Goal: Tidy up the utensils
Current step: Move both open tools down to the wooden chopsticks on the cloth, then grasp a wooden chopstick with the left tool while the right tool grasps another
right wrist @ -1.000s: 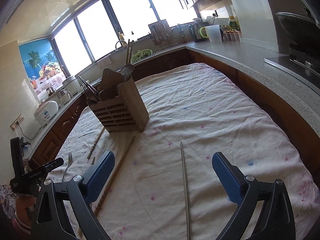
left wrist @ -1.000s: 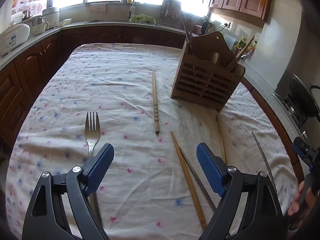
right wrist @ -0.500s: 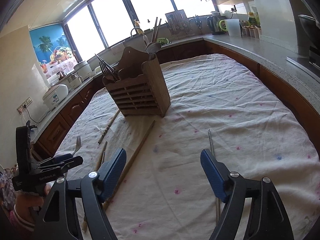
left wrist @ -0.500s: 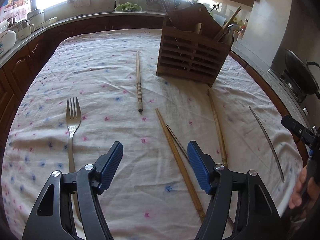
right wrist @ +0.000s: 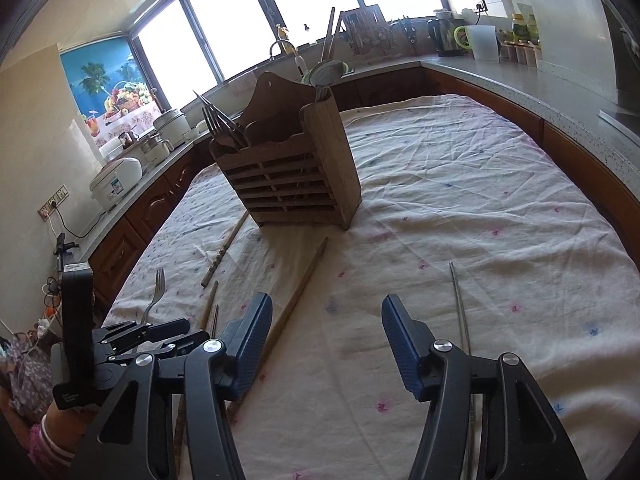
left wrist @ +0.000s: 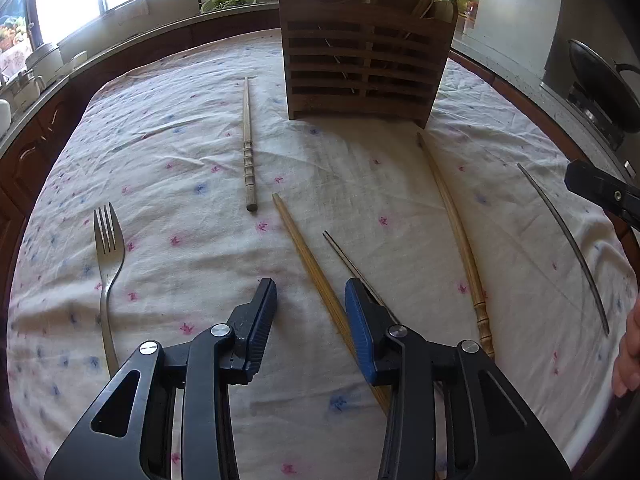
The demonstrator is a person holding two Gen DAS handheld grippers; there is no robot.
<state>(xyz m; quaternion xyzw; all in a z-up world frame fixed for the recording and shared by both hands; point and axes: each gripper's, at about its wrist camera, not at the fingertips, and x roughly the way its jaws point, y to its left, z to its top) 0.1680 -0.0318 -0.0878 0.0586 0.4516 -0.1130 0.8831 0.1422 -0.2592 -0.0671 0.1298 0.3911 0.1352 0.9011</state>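
Low in the left wrist frame, the left tongs (left wrist: 310, 308) are closing around a bamboo chopstick (left wrist: 308, 256) on the tabletop (left wrist: 180, 140), pads not yet touching. Right tongs (right wrist: 326, 340) are closing over bare cloth, metal chopstick (right wrist: 460, 304) just beside. Wooden holder (left wrist: 360, 60) stands upper centre.

Wooden utensil caddy (left wrist: 362, 64) stands on tablecloth (left wrist: 180, 152), far side. Before it, left to right: fork (left wrist: 107, 264), turned-handle chopstick (left wrist: 248, 148), bamboo chopstick (left wrist: 308, 264), thin metal chopstick (left wrist: 352, 264), second turned-handle chopstick (left wrist: 452, 224), lone metal chopstick (left wrist: 564, 240).
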